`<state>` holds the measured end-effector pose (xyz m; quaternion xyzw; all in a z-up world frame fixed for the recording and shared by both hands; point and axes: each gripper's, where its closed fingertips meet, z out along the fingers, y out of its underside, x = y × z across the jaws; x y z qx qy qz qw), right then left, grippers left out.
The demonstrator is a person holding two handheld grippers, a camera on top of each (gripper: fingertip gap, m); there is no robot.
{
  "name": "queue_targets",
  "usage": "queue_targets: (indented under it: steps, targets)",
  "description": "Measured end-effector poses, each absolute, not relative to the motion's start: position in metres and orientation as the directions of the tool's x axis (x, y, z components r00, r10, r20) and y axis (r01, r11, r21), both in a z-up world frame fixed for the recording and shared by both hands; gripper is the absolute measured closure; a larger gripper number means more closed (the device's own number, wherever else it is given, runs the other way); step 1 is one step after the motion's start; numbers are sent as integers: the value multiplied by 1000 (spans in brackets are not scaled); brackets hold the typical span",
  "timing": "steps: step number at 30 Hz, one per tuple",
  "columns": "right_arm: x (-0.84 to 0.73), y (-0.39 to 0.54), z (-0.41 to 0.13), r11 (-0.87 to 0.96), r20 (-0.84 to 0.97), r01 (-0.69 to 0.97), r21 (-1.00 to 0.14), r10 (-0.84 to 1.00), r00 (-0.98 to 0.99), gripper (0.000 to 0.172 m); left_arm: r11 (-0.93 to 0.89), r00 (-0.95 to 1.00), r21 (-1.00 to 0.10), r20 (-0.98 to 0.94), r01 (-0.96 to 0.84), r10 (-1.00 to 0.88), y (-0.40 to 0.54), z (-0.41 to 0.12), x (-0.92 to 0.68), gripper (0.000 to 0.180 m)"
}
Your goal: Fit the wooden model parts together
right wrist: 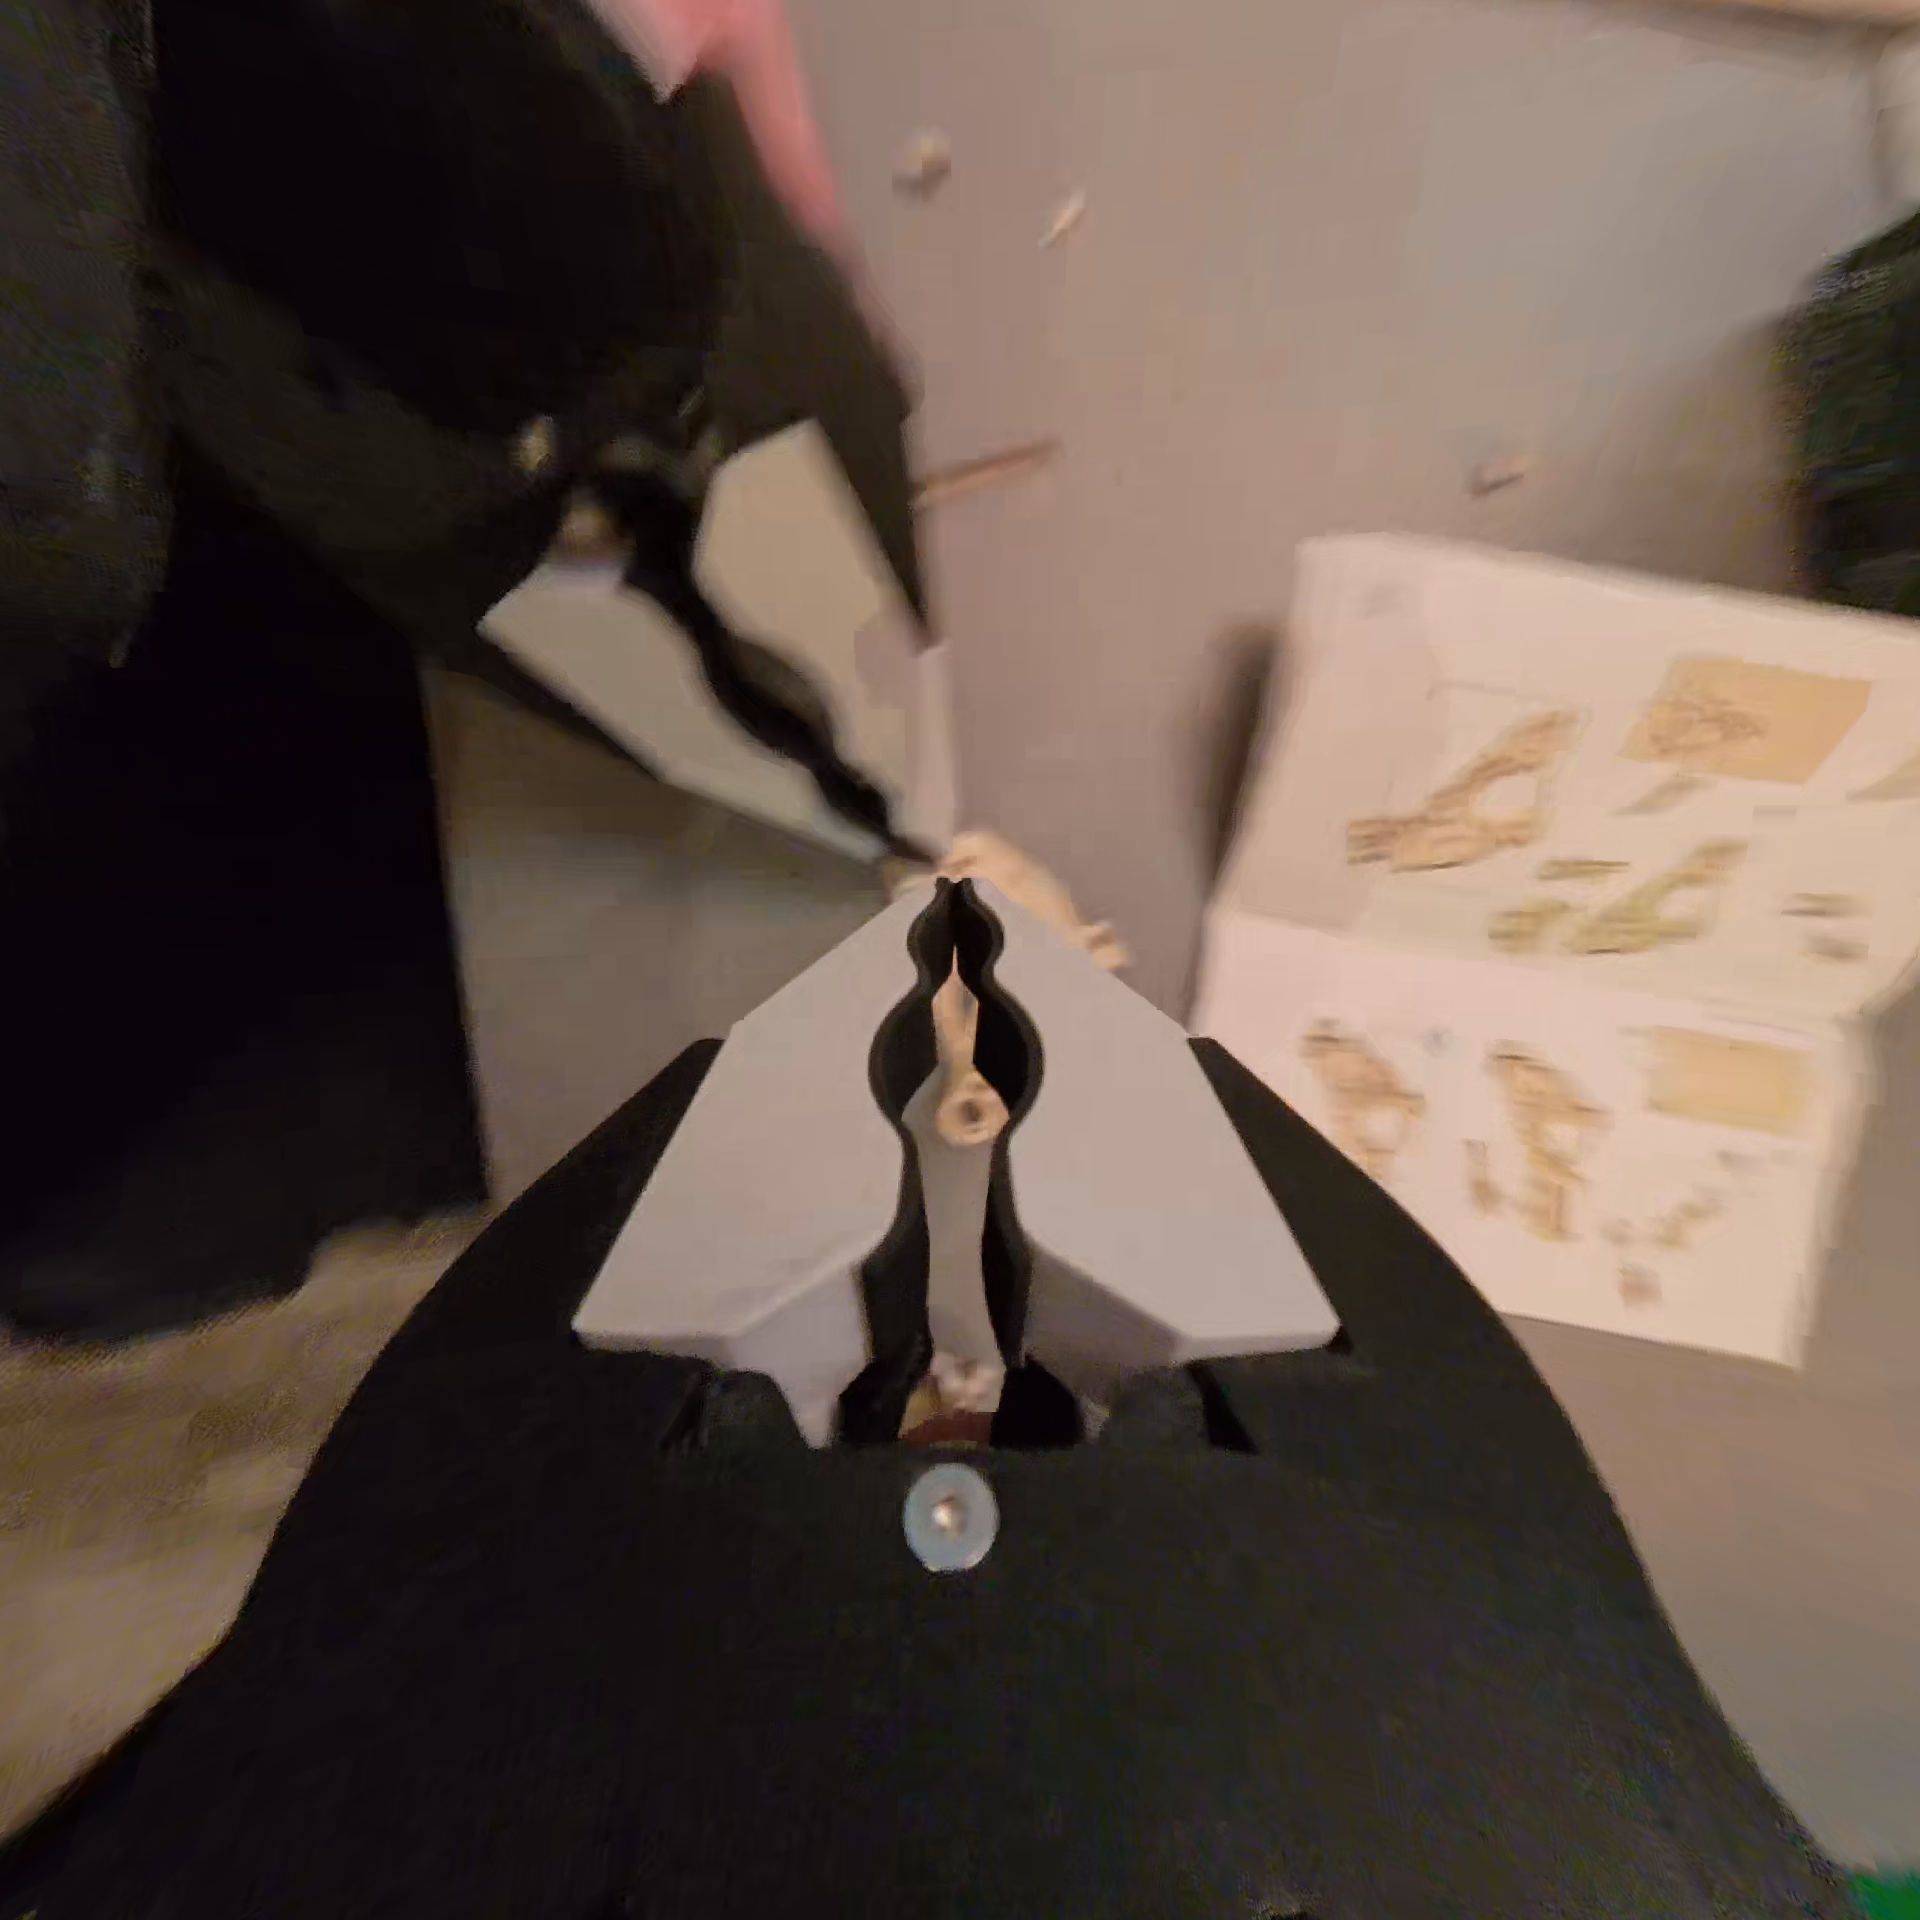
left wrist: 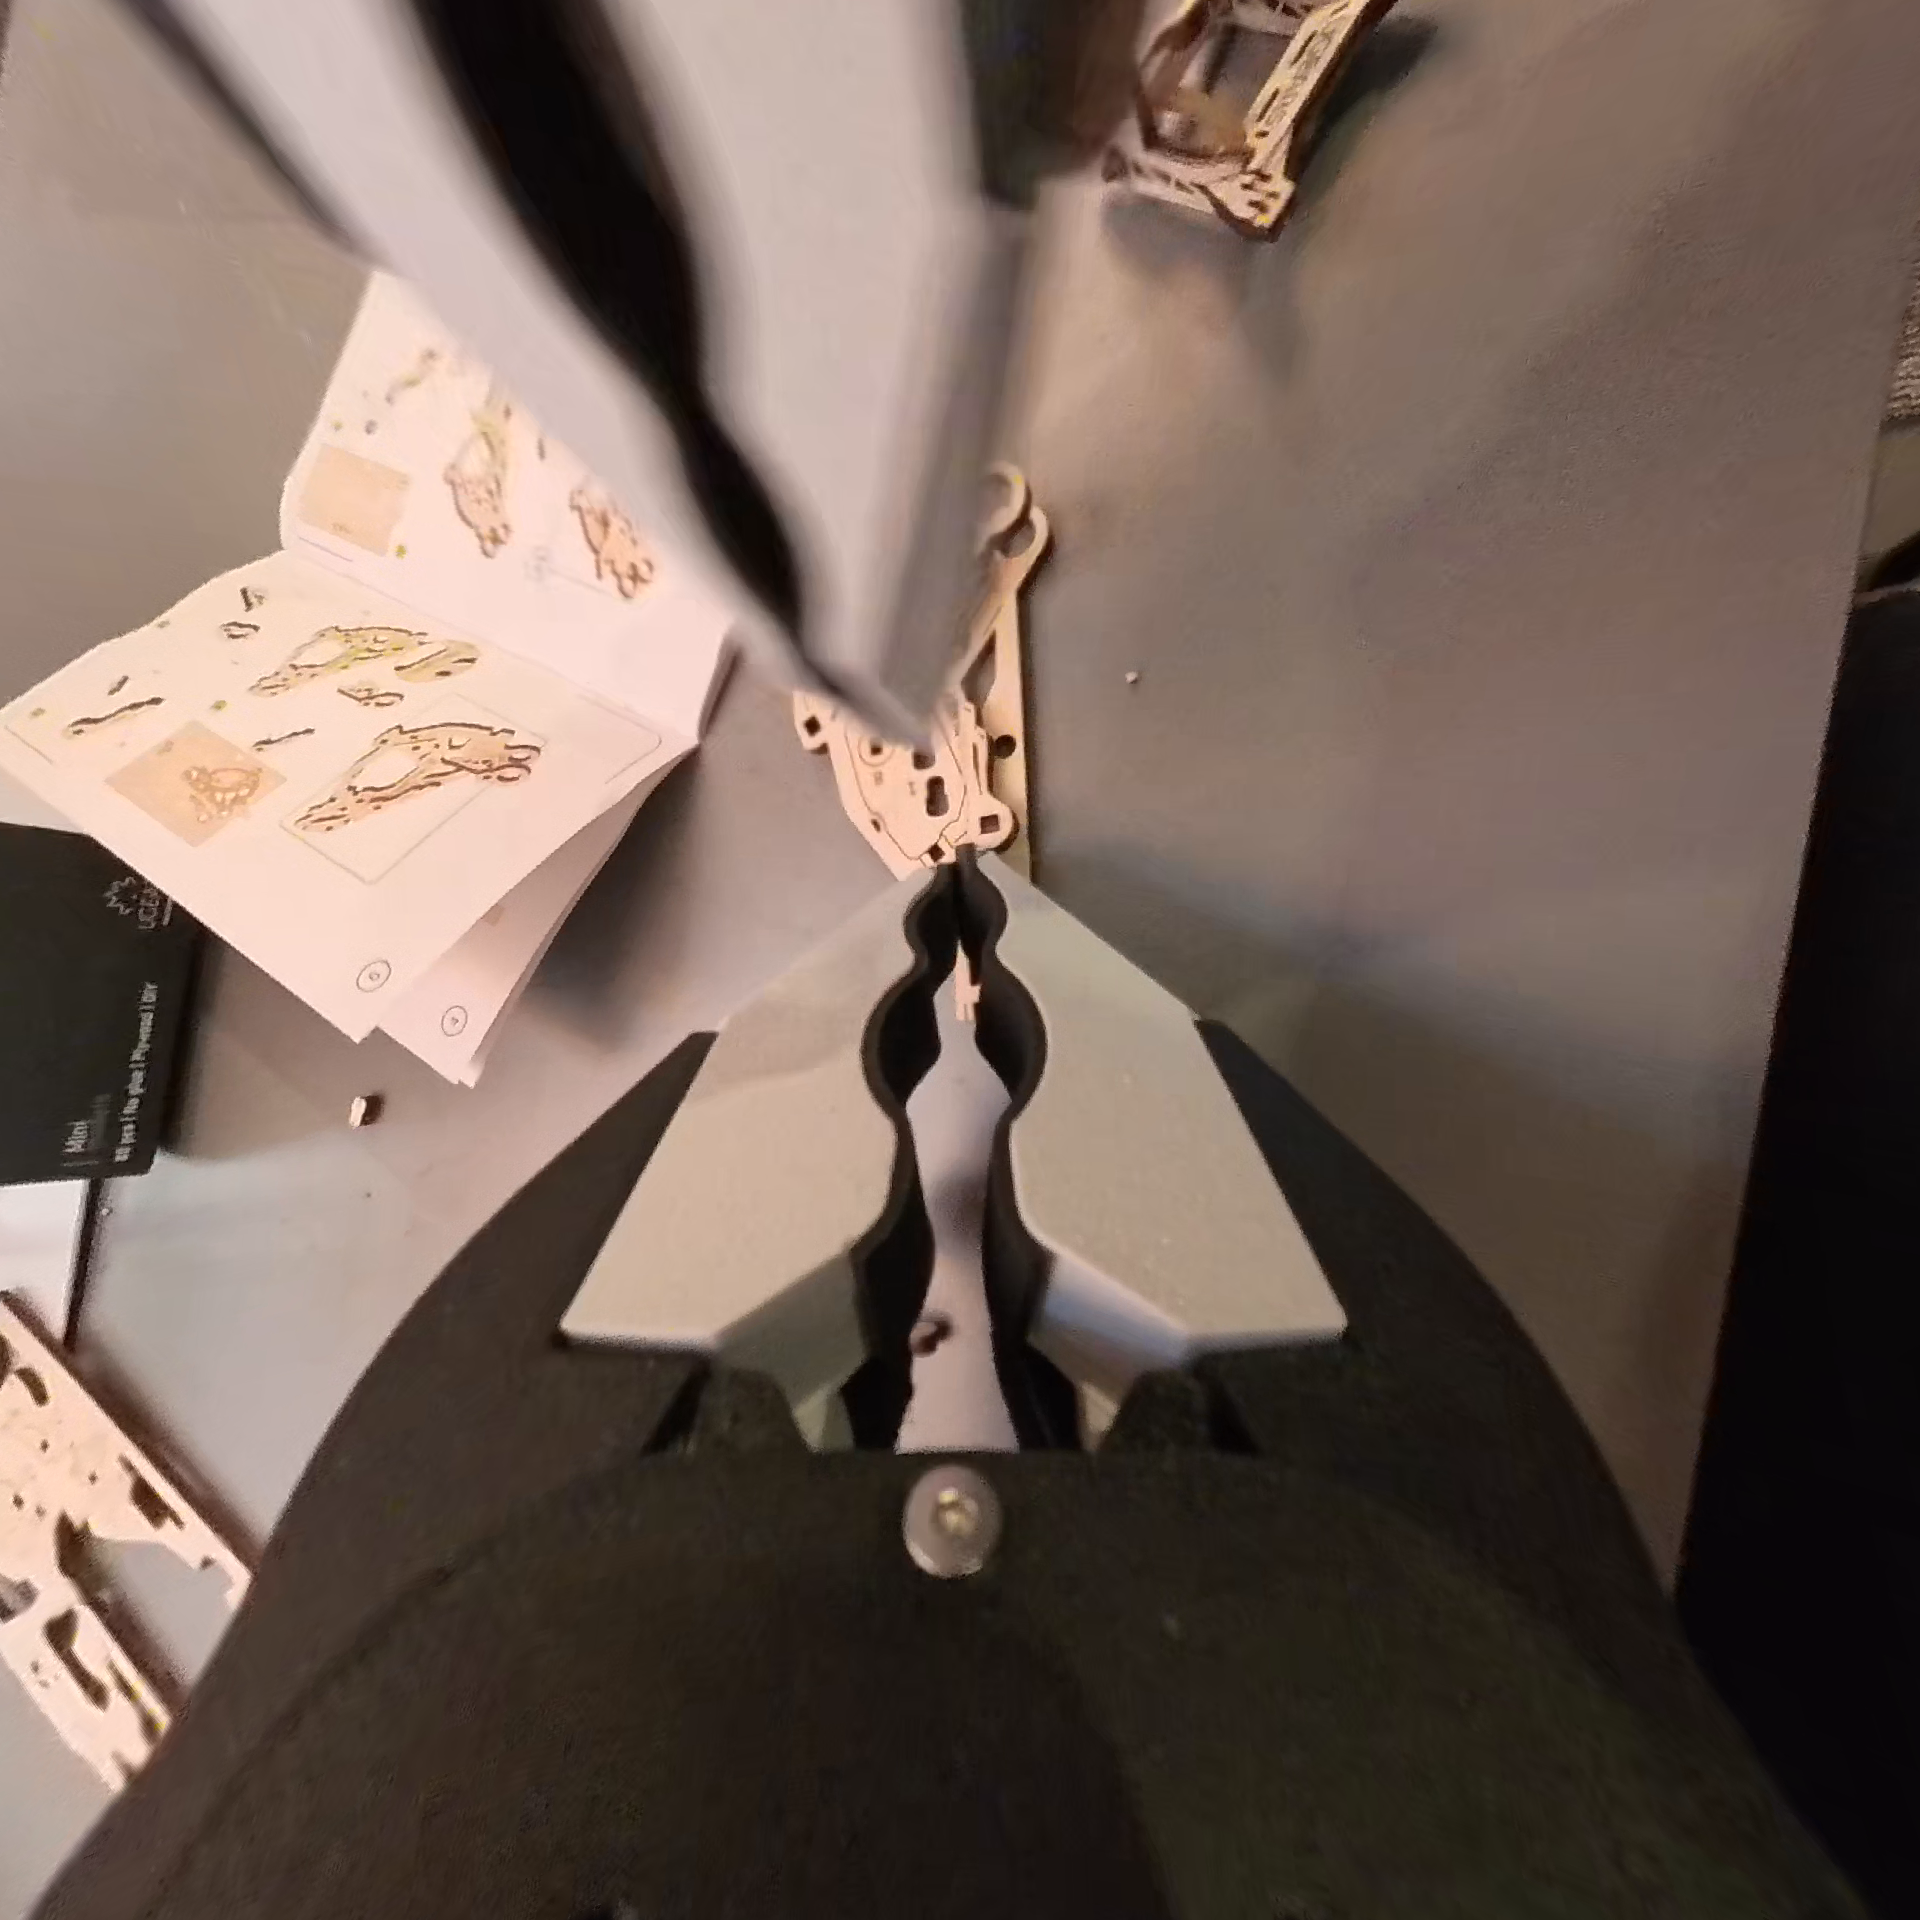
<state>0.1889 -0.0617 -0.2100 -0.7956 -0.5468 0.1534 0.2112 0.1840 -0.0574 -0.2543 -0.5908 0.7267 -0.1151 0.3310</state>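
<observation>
Left gripper: jaws pressed together, pinching the near edge of the flat wooden model part at the very tips; a thin wooden sliver of it runs back between the black pads. Part is light plywood with cut-out holes, held over the grey table. Right gripper comes in from the far side, blurred, its tips meeting the same part on the top face. Right wrist view: right jaws closed at the tip, a pale wooden strip with a hole sits in the gap between the pads; whether the pads press it, can't tell, too blurred. Open instruction booklet left of the part. Black box nearer left. Punched-out plywood sheet at near-left edge. Partly built wooden assembly far, top right.
</observation>
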Motion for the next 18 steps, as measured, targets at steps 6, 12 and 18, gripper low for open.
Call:
queue_targets:
  steps: [6, 12, 18]
  targets:
    - [199, -67, -227, -324, 6, 817, -477, 929, 371, 158, 263, -114, -587, -277, -766, -954, -64, -254, 181, 180]
    - [196, -79, -246, -307, -5, 837, -453, 940, 342, 160, 283, -147, -594, -267, -753, -952, -69, -253, 179, 180]
    - [191, -76, -251, -284, -11, 853, -438, 950, 311, 168, 293, -156, -605, -270, -741, -950, -69, -253, 179, 180]
